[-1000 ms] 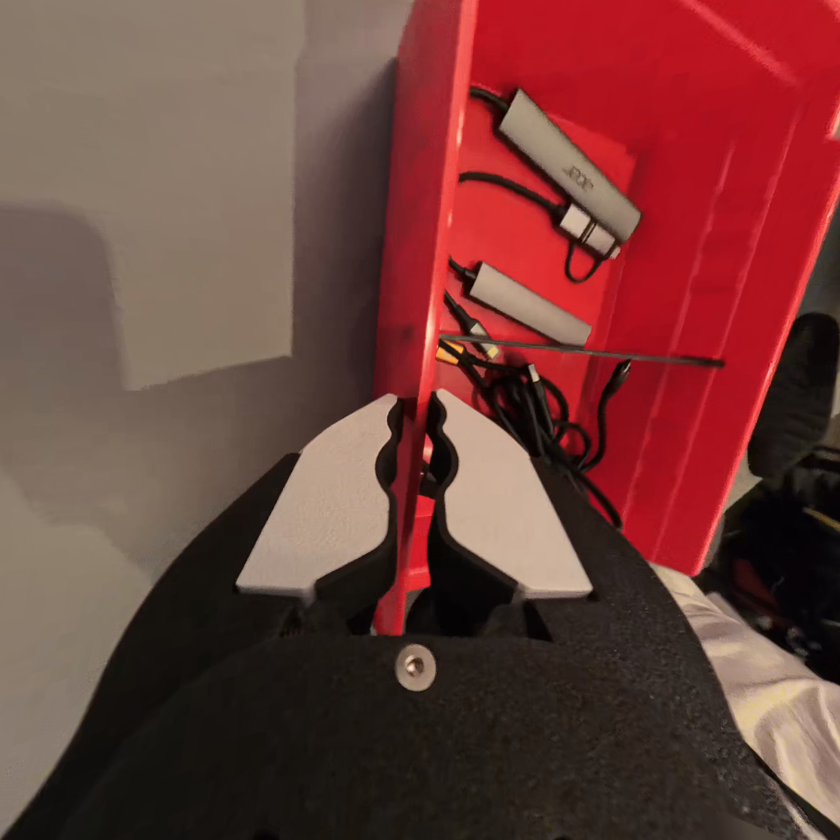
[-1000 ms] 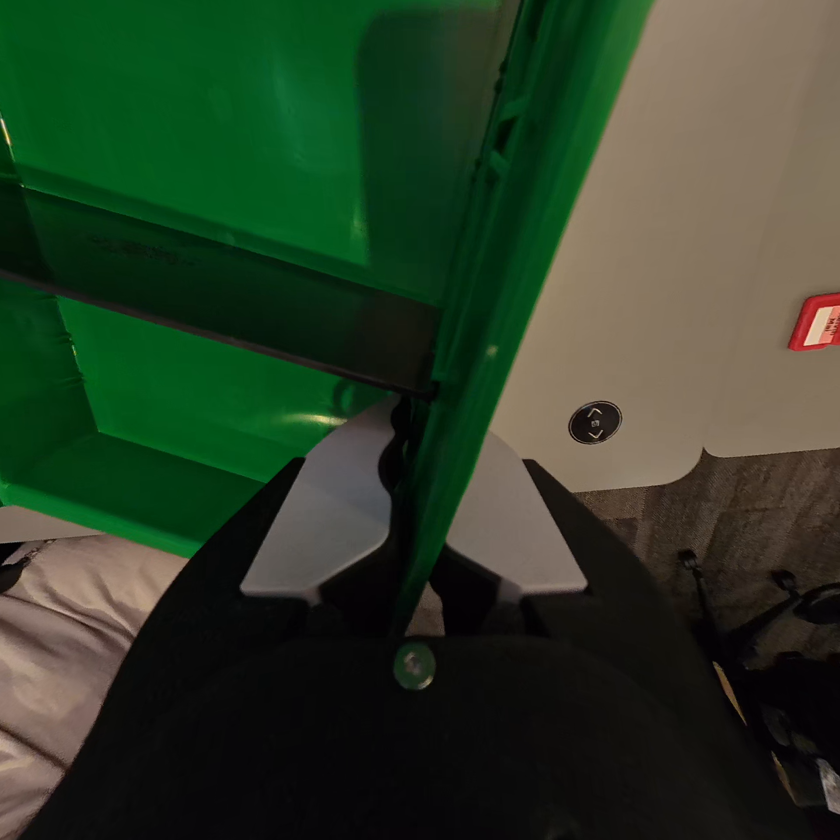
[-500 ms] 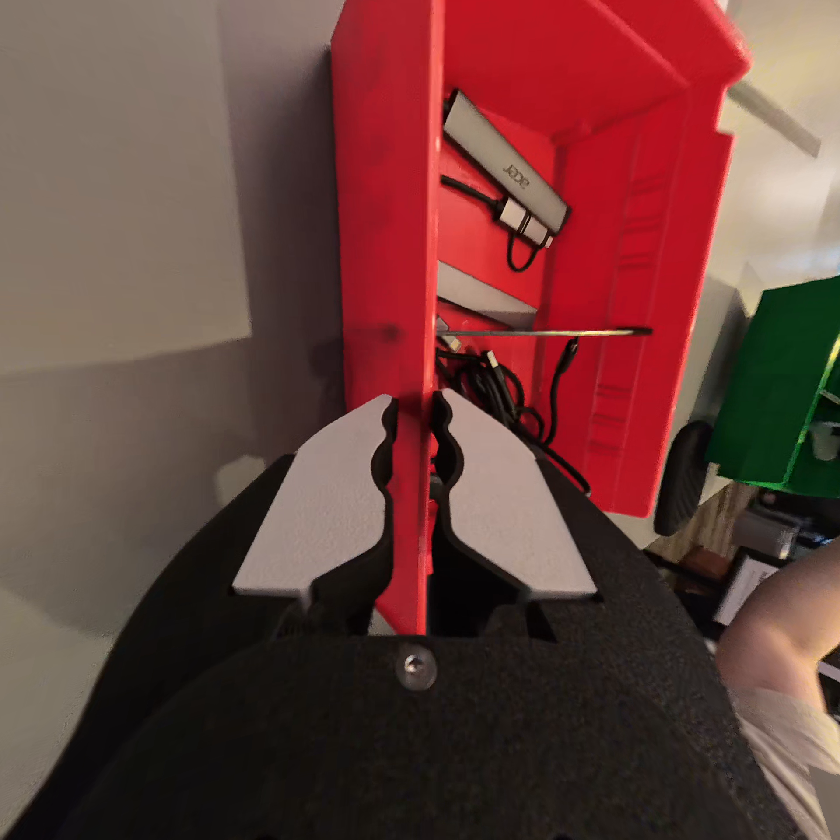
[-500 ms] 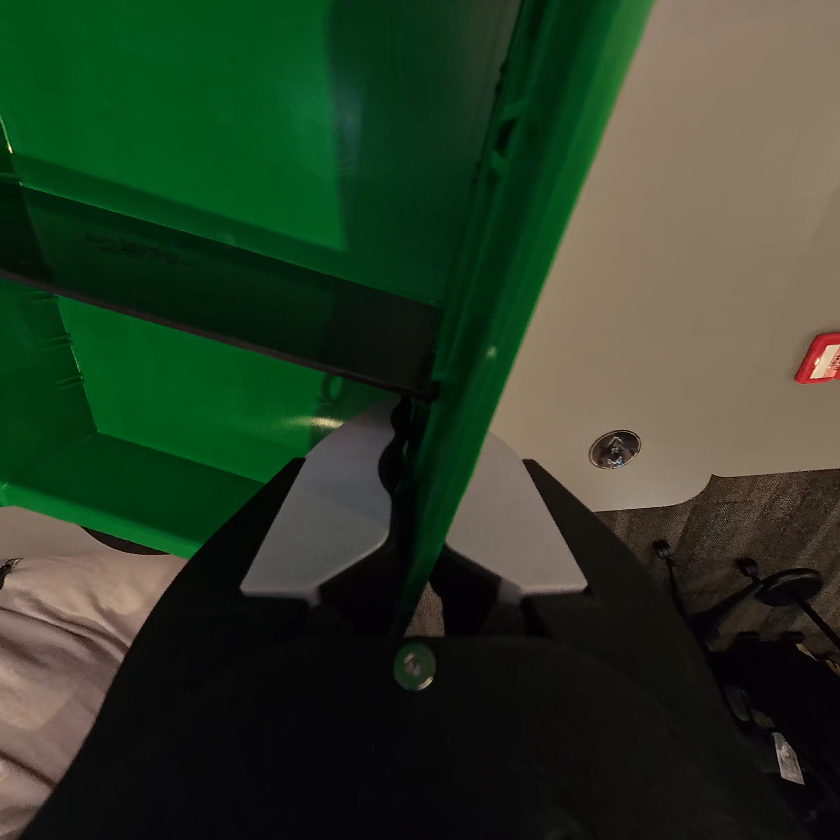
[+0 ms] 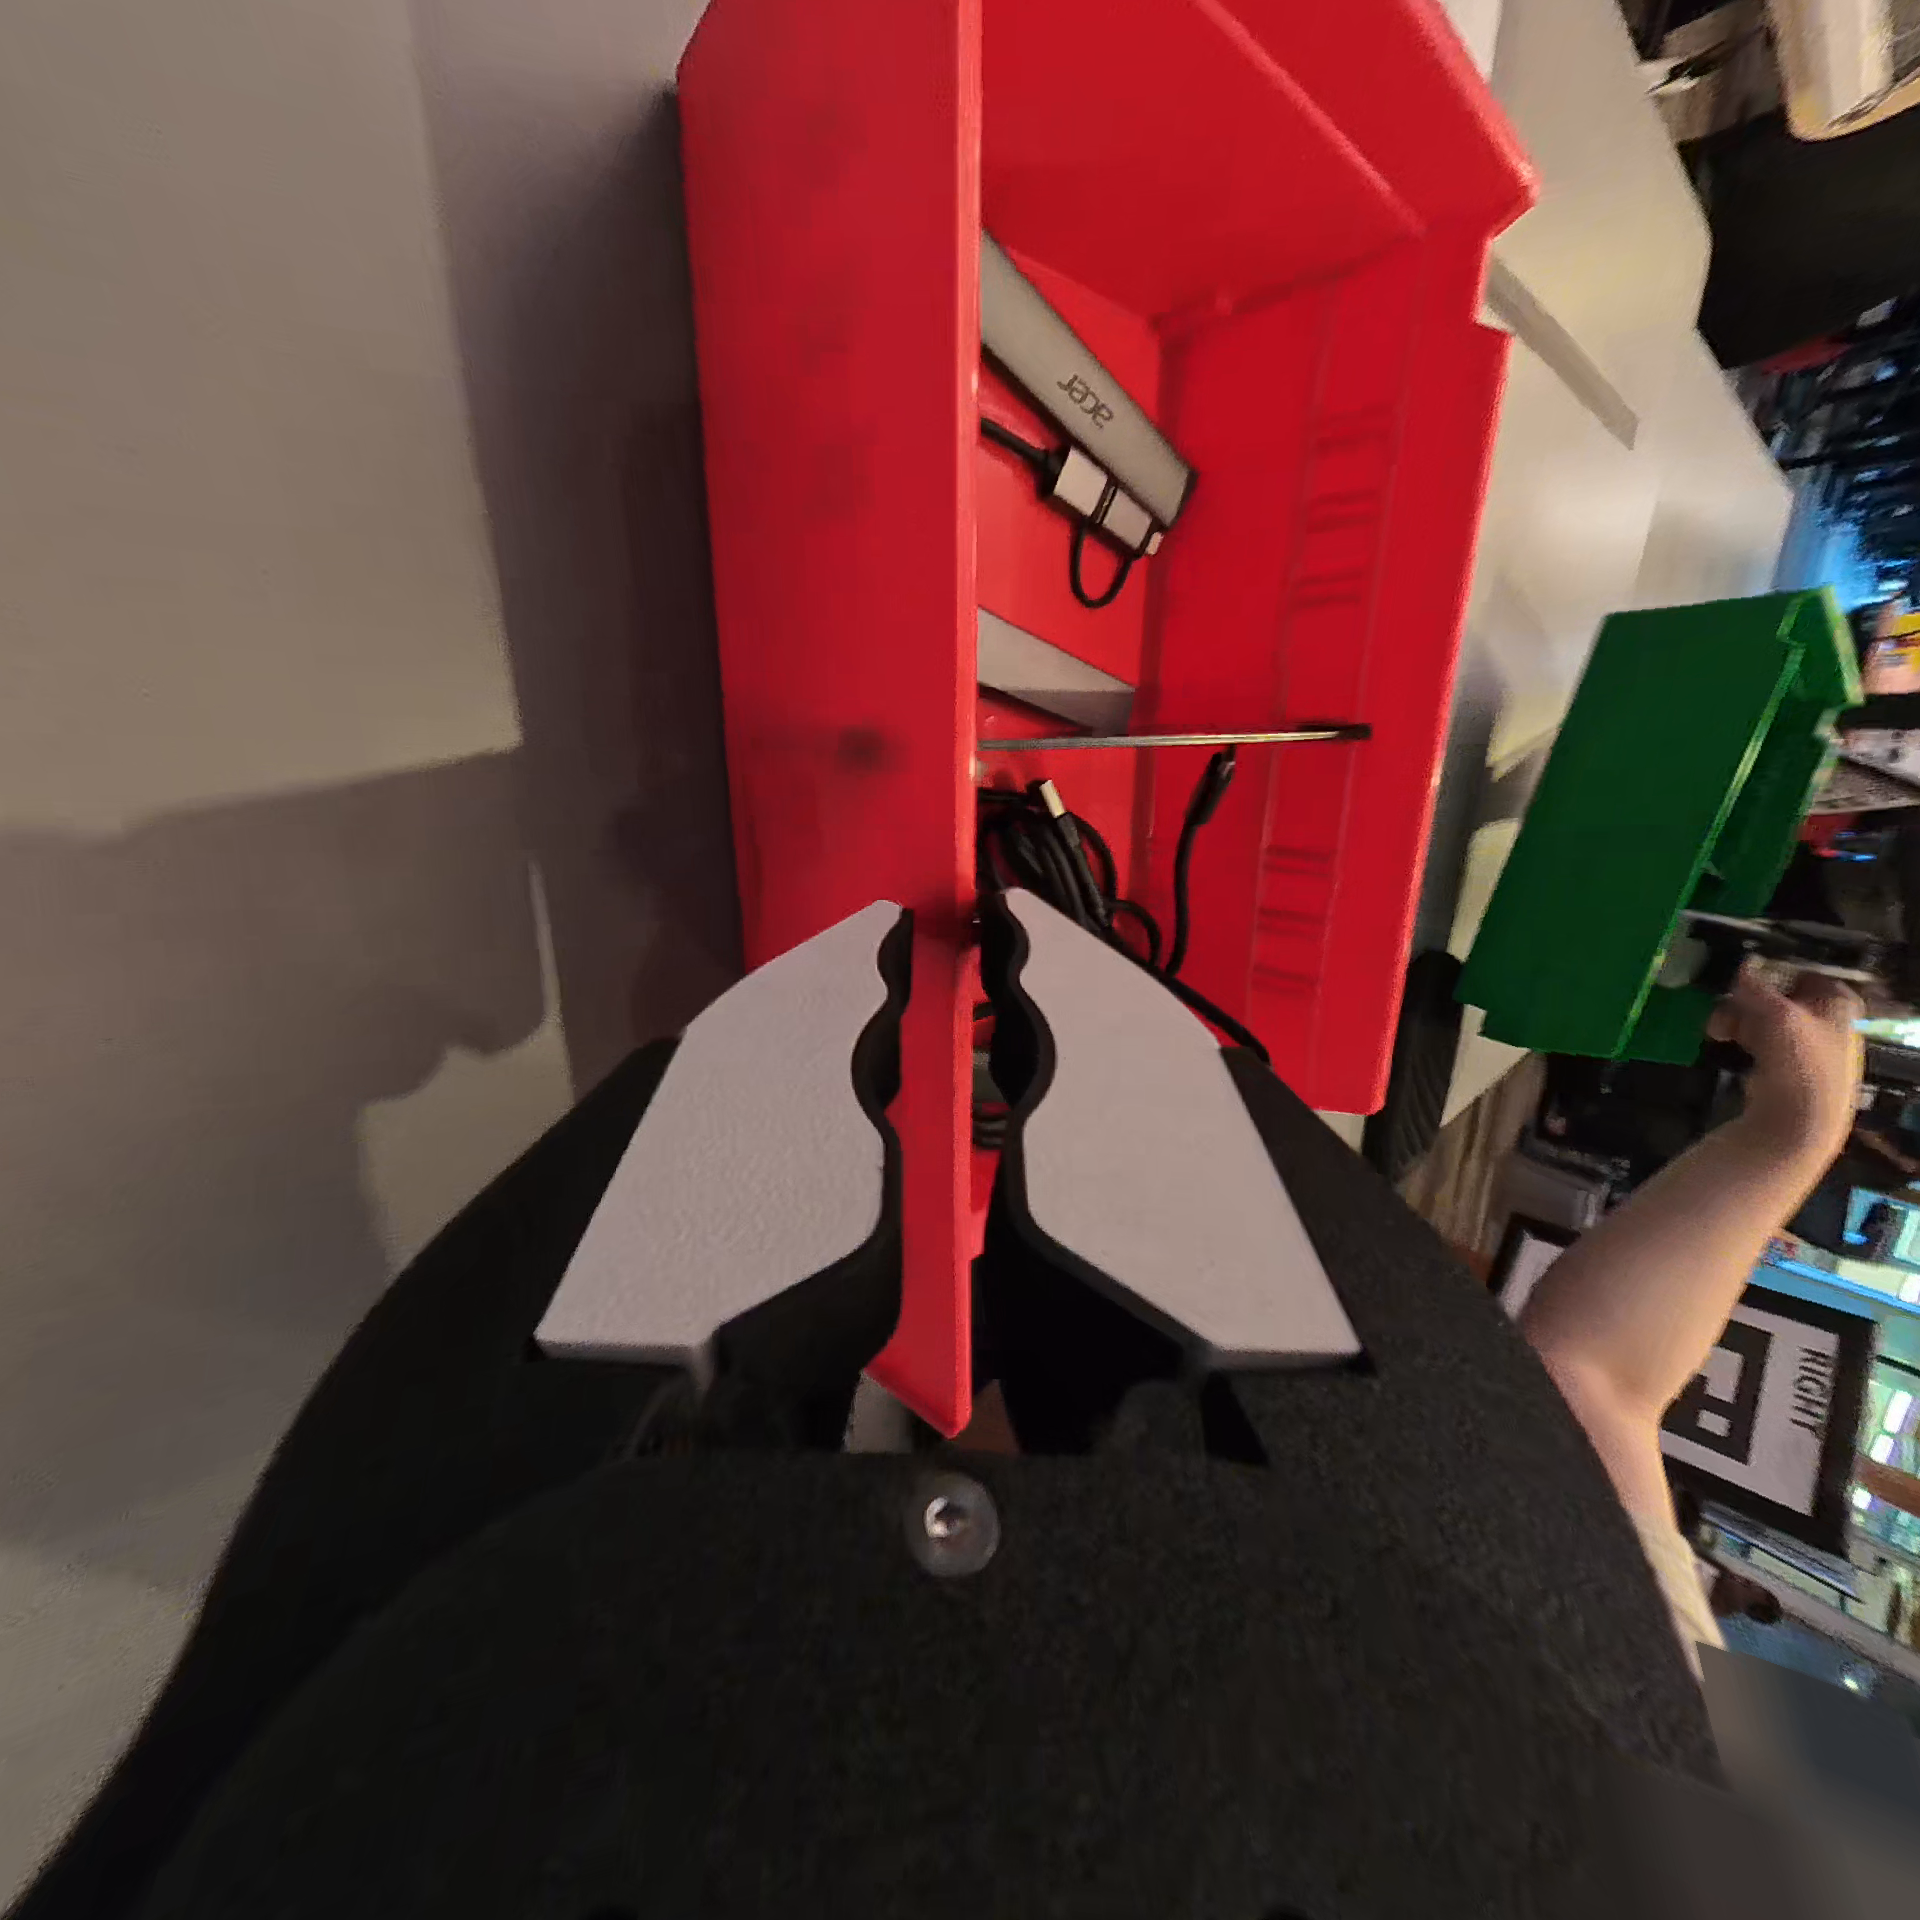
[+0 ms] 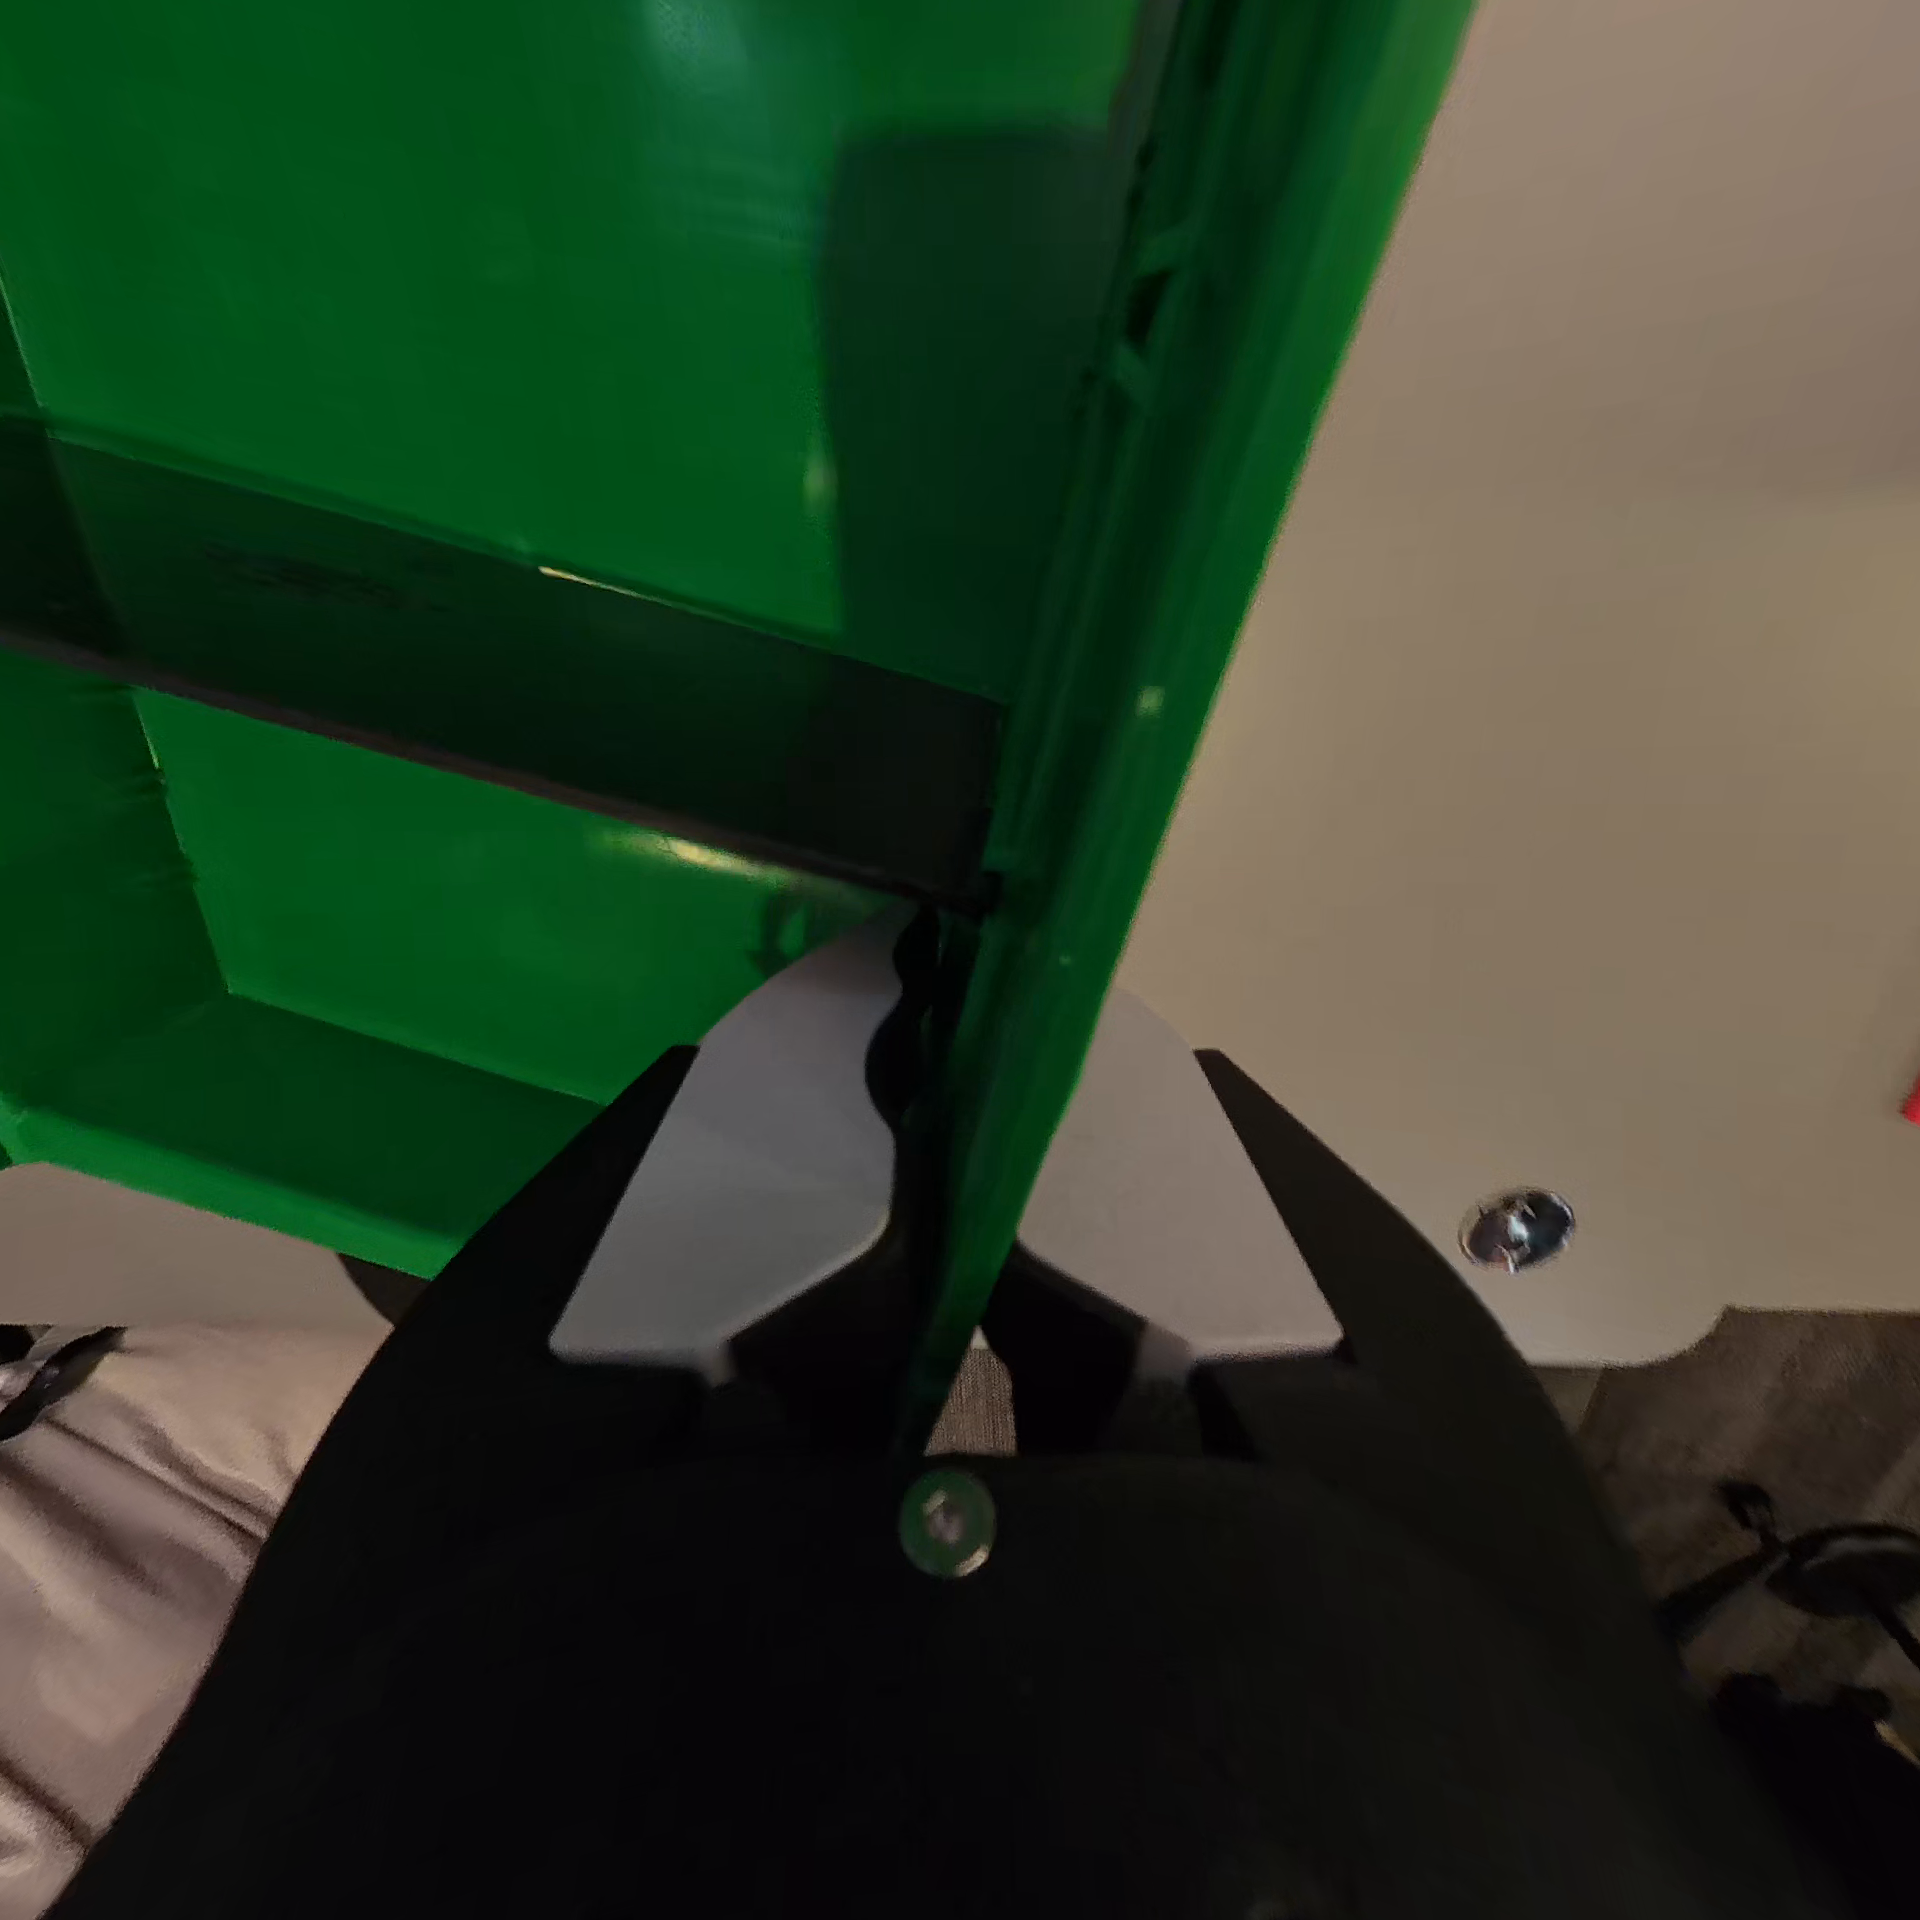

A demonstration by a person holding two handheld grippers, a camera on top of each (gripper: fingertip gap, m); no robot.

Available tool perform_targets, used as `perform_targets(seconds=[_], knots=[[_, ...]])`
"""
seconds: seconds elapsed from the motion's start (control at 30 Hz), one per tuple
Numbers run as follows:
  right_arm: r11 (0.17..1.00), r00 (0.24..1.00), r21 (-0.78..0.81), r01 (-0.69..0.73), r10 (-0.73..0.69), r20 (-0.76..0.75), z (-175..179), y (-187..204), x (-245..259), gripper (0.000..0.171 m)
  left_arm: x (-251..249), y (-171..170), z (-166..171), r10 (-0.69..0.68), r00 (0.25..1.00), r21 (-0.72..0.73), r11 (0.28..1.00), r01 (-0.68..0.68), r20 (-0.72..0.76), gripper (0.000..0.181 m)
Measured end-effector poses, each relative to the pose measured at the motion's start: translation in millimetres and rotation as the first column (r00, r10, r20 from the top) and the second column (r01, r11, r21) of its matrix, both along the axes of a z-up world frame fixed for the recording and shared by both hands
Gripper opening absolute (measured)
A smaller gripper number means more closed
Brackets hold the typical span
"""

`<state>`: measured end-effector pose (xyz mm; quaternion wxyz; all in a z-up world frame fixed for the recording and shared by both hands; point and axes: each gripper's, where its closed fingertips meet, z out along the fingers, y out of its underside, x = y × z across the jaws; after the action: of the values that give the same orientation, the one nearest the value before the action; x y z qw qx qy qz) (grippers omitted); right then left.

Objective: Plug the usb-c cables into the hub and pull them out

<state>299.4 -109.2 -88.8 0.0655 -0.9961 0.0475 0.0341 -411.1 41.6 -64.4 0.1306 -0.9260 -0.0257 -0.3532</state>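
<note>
My left gripper (image 5: 948,925) is shut on the side wall of a red bin (image 5: 831,520) and holds it tipped on its side. Inside lie a grey hub (image 5: 1091,405) with grey plugs in its end, a second grey hub (image 5: 1049,681) below it, and a tangle of black usb-c cables (image 5: 1070,862) behind a thin black divider. My right gripper (image 6: 940,935) is shut on the side wall of a green bin (image 6: 1091,727). The green bin's inside holds only a dark divider strip. The green bin (image 5: 1652,831) also shows at the right of the left wrist view, with a person's arm (image 5: 1683,1247).
A pale table top (image 6: 1558,623) with a round metal button (image 6: 1515,1228) lies under the green bin. Grey carpet and a chair base (image 6: 1808,1558) show at the lower right. A grey wall (image 5: 260,520) is left of the red bin. Cluttered shelves (image 5: 1829,187) are far right. Tip to tip, the grippers are about 75 cm apart. It is some 20 cm from my left tips to the grey hub (image 5: 1091,405).
The red bin has swung in the left view, so I see more of its outer wall and less of its inside. The green bin and arm have come into that view. The right view shifted slightly.
</note>
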Motion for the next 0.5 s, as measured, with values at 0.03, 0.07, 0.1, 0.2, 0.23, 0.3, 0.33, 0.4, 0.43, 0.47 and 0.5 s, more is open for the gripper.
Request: perform_targets(seconds=[0.03, 0.07, 0.1, 0.2, 0.23, 0.3, 0.33, 0.4, 0.43, 0.47, 0.5], knots=[[1.000, 1.000, 0.000, -0.018, 0.018, -0.011, -3, 8, -6, 0.005, -1, 0, 3, 0.009, 1.000, 0.010, 1.000, -0.009, 0.026, 0.010], [0.999, 0.999, -0.002, -0.038, 0.038, -0.016, -6, 16, -10, 0.005, -2, 1, 8, 0.024, 0.998, 0.023, 0.999, -0.025, 0.054, 0.008], [0.998, 0.998, -0.005, -0.057, 0.057, -0.016, -10, 24, -13, 0.005, -4, 2, 12, 0.043, 0.996, 0.035, 0.998, -0.046, 0.075, 0.008], [0.992, 0.992, -0.026, -0.125, 0.124, -0.012, -22, 45, -18, 0.005, -6, 2, 26, 0.056, 0.992, 0.091, 0.994, -0.066, 0.110, 0.003], [0.988, 0.989, -0.034, -0.148, 0.148, -0.012, -26, 50, -19, 0.005, -8, 3, 29, 0.061, 0.993, 0.109, 0.991, -0.072, 0.104, 0.001], [0.984, 0.985, -0.050, -0.171, 0.169, -0.034, -34, 59, -20, 0.005, -8, 4, 34, 0.068, 0.994, 0.127, 0.989, -0.079, 0.088, 0.001], [0.982, 0.983, -0.058, -0.180, 0.178, -0.036, -37, 63, -19, 0.005, -7, 4, 37, 0.065, 0.994, 0.137, 0.988, -0.076, 0.083, 0.001], [0.978, 0.981, -0.089, -0.191, 0.187, -0.050, -44, 67, -17, 0.005, -6, 3, 41, 0.059, 0.996, 0.154, 0.986, -0.068, 0.066, 0.002], [0.977, 0.981, -0.095, -0.190, 0.185, -0.061, -46, 70, -16, 0.005, -5, 3, 43, 0.055, 0.997, 0.162, 0.985, -0.064, 0.059, 0.003], [0.977, 0.980, -0.085, -0.194, 0.188, -0.068, -47, 74, -15, 0.005, -4, 5, 44, 0.052, 0.997, 0.170, 0.984, -0.061, 0.054, 0.003], [0.977, 0.979, -0.084, -0.195, 0.189, -0.070, -48, 77, -14, 0.005, -3, 8, 44, 0.051, 0.997, 0.174, 0.983, -0.059, 0.052, 0.003]])
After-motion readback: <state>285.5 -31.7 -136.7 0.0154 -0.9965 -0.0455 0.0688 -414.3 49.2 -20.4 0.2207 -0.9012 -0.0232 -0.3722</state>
